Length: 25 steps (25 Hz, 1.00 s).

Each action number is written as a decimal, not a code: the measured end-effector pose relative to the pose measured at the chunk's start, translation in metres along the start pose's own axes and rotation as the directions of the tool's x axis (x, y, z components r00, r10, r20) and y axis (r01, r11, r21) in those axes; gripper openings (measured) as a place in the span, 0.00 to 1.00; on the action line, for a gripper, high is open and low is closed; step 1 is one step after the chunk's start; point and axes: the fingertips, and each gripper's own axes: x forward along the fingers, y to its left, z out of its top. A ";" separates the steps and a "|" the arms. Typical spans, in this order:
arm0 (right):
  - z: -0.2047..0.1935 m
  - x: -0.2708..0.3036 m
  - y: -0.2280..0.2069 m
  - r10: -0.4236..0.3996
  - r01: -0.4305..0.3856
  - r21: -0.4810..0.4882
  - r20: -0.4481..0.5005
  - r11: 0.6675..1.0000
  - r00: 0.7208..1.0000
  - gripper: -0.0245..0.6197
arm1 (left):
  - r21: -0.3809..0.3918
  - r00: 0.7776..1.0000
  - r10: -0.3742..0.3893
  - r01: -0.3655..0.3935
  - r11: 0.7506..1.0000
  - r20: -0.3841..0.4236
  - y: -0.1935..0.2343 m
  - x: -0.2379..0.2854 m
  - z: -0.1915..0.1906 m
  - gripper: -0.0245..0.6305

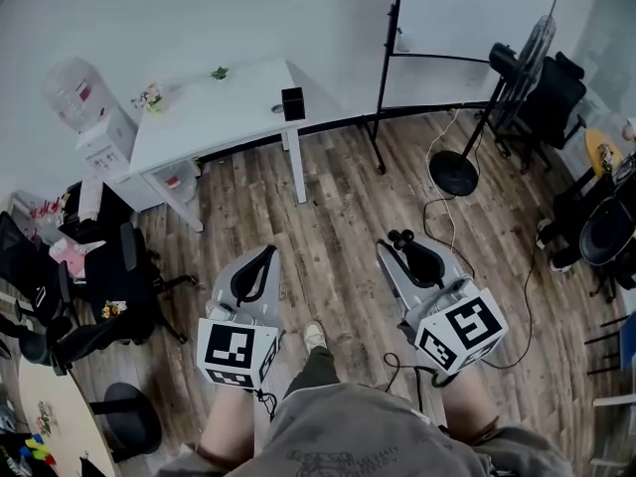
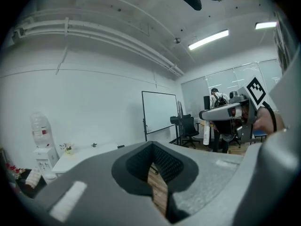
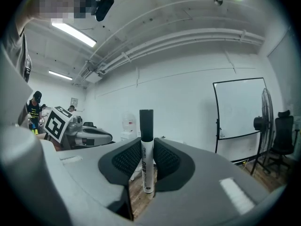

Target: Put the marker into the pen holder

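A white marker (image 3: 146, 147) with a black cap stands upright between the pads of my right gripper (image 3: 146, 157), which is shut on it. In the head view its black end (image 1: 401, 237) pokes out at the tip of the right gripper (image 1: 403, 250). My left gripper (image 1: 266, 255) is held beside it, shut with nothing in it (image 2: 153, 166). The black pen holder (image 1: 293, 103) stands at the right front edge of a white table (image 1: 214, 107), well ahead of both grippers across the wooden floor. The same table (image 2: 84, 150) shows far off in the left gripper view.
A whiteboard on a stand (image 1: 467, 13) and a floor fan (image 1: 497, 87) are at the right. A cable (image 1: 442, 222) trails over the floor. A water dispenser (image 1: 87, 112) and black office chairs (image 1: 104, 286) are at the left. A person (image 2: 217, 98) stands far off.
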 end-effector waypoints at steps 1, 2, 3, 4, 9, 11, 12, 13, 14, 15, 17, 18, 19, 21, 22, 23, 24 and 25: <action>0.002 0.012 -0.003 -0.004 0.004 -0.001 -0.002 1.000 1.000 0.20 | 0.000 1.000 -0.001 0.001 1.000 -0.005 0.010 0.008 0.000 0.04; 0.005 0.024 -0.006 -0.008 0.008 -0.002 -0.003 1.000 1.000 0.20 | 0.000 1.000 -0.001 0.001 1.000 -0.009 0.021 0.015 0.000 0.04; 0.007 0.036 -0.009 -0.009 0.009 -0.005 -0.005 1.000 1.000 0.20 | -0.001 1.000 -0.001 0.001 1.000 -0.012 0.031 0.022 0.001 0.04; 0.009 0.049 -0.011 -0.008 0.008 -0.008 -0.008 1.000 1.000 0.20 | -0.002 1.000 0.000 0.000 1.000 -0.013 0.042 0.029 0.001 0.04; 0.018 0.111 -0.023 -0.012 0.012 -0.026 -0.027 1.000 1.000 0.20 | -0.014 1.000 -0.001 0.001 1.000 -0.004 0.096 0.064 0.005 0.04; 0.022 0.133 -0.027 -0.016 0.015 -0.029 -0.025 0.999 1.000 0.20 | -0.007 1.000 -0.003 0.003 1.000 0.006 0.114 0.075 0.007 0.04; 0.023 0.142 -0.028 -0.017 0.016 -0.029 -0.025 0.999 1.000 0.20 | -0.002 1.000 -0.003 0.003 1.000 0.009 0.122 0.080 0.008 0.04; 0.024 0.150 -0.028 -0.016 0.015 -0.029 -0.024 0.999 1.000 0.20 | 0.001 1.000 -0.004 0.003 1.000 0.011 0.128 0.084 0.008 0.04; 0.025 0.157 -0.028 -0.014 0.013 -0.031 -0.024 0.999 1.000 0.20 | -0.001 1.000 -0.003 0.003 1.000 0.013 0.135 0.087 0.008 0.04; 0.025 0.163 -0.027 -0.011 0.010 -0.034 -0.025 0.999 1.000 0.20 | -0.005 1.000 -0.002 0.002 1.000 0.015 0.140 0.090 0.008 0.04; 0.023 0.171 -0.027 -0.012 0.010 -0.037 -0.031 0.999 0.999 0.20 | -0.004 1.000 0.003 -0.003 1.000 0.013 0.149 0.095 0.007 0.04; 0.022 0.175 -0.029 -0.016 0.015 -0.035 -0.033 0.999 0.999 0.20 | 0.001 1.000 0.005 -0.005 1.000 0.010 0.152 0.098 0.006 0.04; 0.022 0.178 -0.032 -0.022 0.021 -0.032 -0.034 0.999 0.999 0.20 | 0.006 1.000 0.004 -0.004 1.000 0.007 0.154 0.100 0.006 0.04; 0.022 0.185 -0.038 -0.033 0.032 -0.027 -0.033 0.999 0.999 0.20 | 0.011 1.000 0.000 0.000 1.000 0.001 0.159 0.107 0.004 0.04; 0.022 0.189 -0.041 -0.034 0.033 -0.029 -0.031 0.999 0.999 0.20 | 0.014 1.000 0.000 0.000 1.000 -0.002 0.161 0.110 0.003 0.04; 0.022 0.192 -0.044 -0.032 0.031 -0.033 -0.029 0.999 0.999 0.20 | 0.022 1.000 0.004 -0.004 1.000 -0.005 0.164 0.114 0.002 0.04; 0.021 0.196 -0.047 -0.029 0.028 -0.038 -0.029 0.999 0.999 0.20 | 0.033 1.000 0.010 -0.009 0.999 -0.007 0.166 0.118 0.001 0.04; 0.020 0.200 -0.049 -0.026 0.025 -0.041 -0.028 0.999 0.999 0.20 | 0.043 1.000 0.014 -0.014 0.999 -0.007 0.168 0.122 0.001 0.04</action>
